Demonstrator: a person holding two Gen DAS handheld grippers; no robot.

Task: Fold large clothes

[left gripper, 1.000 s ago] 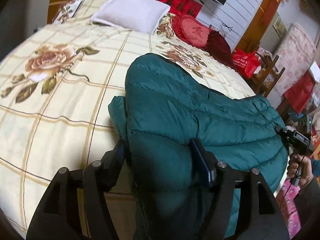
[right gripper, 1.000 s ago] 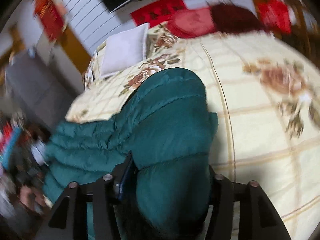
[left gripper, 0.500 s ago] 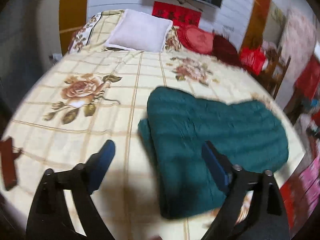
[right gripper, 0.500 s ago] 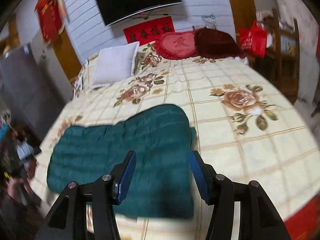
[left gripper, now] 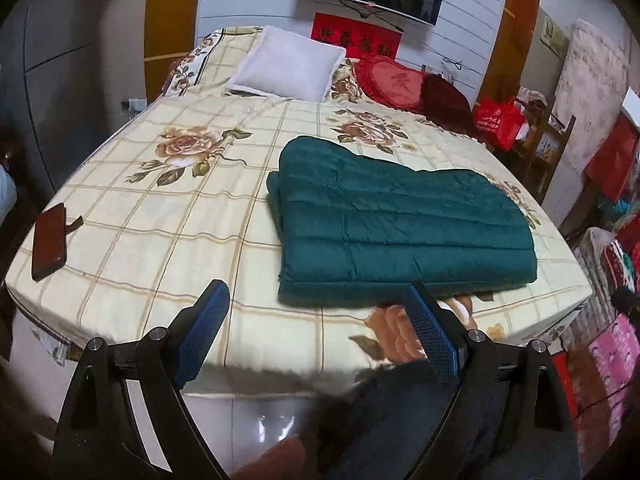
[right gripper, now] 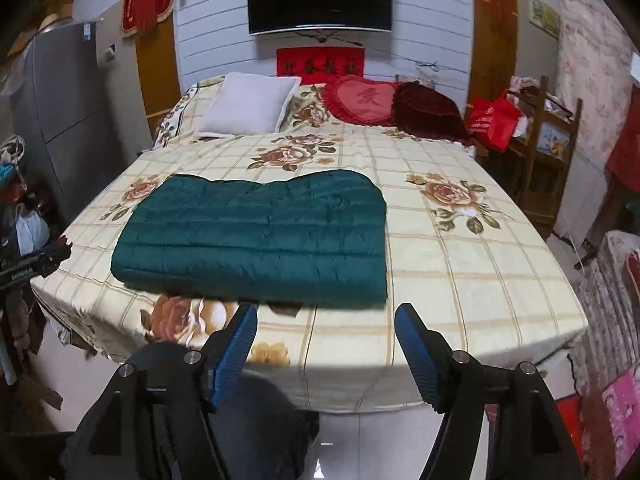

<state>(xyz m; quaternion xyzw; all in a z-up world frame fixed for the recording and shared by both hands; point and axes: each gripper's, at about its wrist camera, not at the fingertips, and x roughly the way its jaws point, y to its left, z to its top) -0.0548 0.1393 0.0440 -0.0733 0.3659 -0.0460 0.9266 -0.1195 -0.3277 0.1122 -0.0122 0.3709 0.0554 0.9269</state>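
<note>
A dark green quilted down coat (left gripper: pixel 400 224) lies folded flat near the front edge of the bed (left gripper: pixel 168 216); the right wrist view shows the same coat (right gripper: pixel 256 236) as a wide rectangle. My left gripper (left gripper: pixel 316 312) hangs open over the bed's front edge, short of the coat, nothing between its blue pads (left gripper: pixel 432 336). My right gripper (right gripper: pixel 324 328) is also back from the coat, jaws opening and empty, with the bed (right gripper: pixel 460 272) beyond it.
A dark phone (left gripper: pixel 50 246) lies at the bed's front left corner. A white pillow (left gripper: pixel 288 64) and red heart cushion (left gripper: pixel 394 82) sit at the head. A wooden shelf (right gripper: pixel 552 148) and red bag (right gripper: pixel 494 122) stand right of the bed. A person's dark clothing (left gripper: pixel 400 420) is below.
Both grippers let go of the green coat, opened and pulled back and up from the bed. The coat now lies flat and folded, where before it was gripped in both jaws.
</note>
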